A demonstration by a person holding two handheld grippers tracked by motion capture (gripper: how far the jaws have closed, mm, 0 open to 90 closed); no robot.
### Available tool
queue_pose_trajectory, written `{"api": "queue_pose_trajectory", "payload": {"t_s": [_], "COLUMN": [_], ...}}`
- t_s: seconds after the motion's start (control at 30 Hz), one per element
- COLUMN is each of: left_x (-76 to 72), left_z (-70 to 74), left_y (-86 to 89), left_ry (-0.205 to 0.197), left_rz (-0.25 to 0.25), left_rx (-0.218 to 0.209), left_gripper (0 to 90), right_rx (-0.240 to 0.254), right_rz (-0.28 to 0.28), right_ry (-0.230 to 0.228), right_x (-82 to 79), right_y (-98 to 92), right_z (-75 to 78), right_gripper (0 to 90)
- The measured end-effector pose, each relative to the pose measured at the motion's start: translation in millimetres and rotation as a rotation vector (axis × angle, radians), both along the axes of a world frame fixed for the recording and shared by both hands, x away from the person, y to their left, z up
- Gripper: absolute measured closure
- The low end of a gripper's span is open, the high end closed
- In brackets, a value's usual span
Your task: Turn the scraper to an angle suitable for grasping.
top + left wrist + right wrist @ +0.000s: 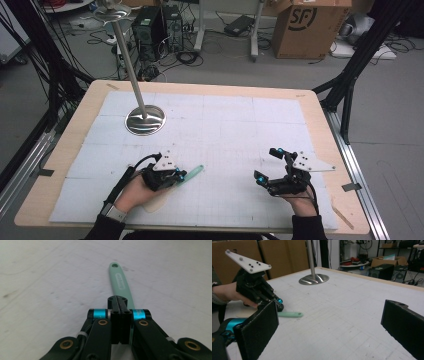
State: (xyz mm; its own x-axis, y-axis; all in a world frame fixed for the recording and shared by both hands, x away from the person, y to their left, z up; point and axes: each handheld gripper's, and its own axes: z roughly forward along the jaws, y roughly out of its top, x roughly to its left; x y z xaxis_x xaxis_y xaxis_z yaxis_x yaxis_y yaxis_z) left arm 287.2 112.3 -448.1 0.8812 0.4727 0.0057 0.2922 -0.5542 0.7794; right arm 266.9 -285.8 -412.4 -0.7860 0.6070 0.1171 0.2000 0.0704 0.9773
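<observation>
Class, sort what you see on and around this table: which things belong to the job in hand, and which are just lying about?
In the job:
- mint-green handle, clamped in the left hand-held gripper
- right hand-held gripper, jaws wide apart, holding nothing

Lying about:
- steel stand with its upright pole
- cardboard box on the floor
- computer tower

the left tool (121, 315) hides the mint handle's (120, 282) near end.
</observation>
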Motion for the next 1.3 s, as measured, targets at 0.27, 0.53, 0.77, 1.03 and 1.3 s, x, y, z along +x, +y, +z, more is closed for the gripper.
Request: {"api": "queue_pose_trajectory", "payload": {"t_s": [0.27, 0.53, 0.77, 1.03, 1.3], "left_x": [-2.8, -23.0, -42.2, -49.4, -50.6], "left_z": [2.4, 13.0, 11.2, 8.3, 7.2], "left_y": [-3.2, 15.0, 30.2, 34.4, 36.0], "left_ry": [-0.009, -0.015, -0.006, 0.070, 0.087], "left_rz": [0.012, -0.007, -0.009, -0.033, -0.047], "left_rx": [0.010, -0.029, -0.047, 0.010, 0.029], "left_gripper": [89.8, 89.7, 89.7, 89.8, 89.8], "right_rx": [-0.011, -0.001, -0.018, -0.021, -0.017], "right_rz": [0.002, -0.006, 0.008, 0.012, 0.015], "right_ry": [0.001, 0.000, 0.002, -0.003, 0.004], "right_x": [1.0, 1.4, 1.0, 1.6, 1.0], "right_y": [0.6, -1.9, 2.5, 2.5, 1.9], "right_z": [-0.8, -0.6, -1.5, -1.9, -1.7], "right_gripper": [0.3, 0.3, 0.3, 0.3, 0.3]}}
